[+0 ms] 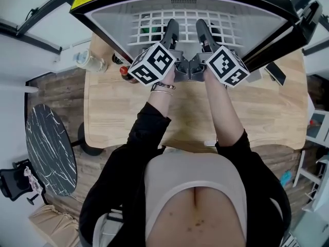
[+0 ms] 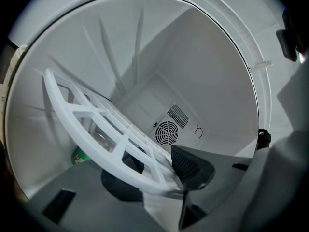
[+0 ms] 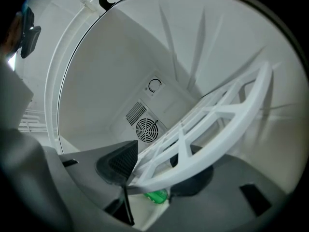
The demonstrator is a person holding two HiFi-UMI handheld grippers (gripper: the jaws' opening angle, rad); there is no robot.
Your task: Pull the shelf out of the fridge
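Inside the white fridge (image 1: 110, 27) at the bench's (image 1: 123, 112) far edge, the shelf (image 1: 154, 20) sits in place, its front rim clamped by the left gripper (image 1: 171, 29) and right gripper (image 1: 203, 29); uneven pulling could jam it crooked.

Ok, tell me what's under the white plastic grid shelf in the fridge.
Below the white plastic grid shelf, a green container shows, only partly. The shelf's bars cover the rest of it, and whatever else stands down there cannot be made out.
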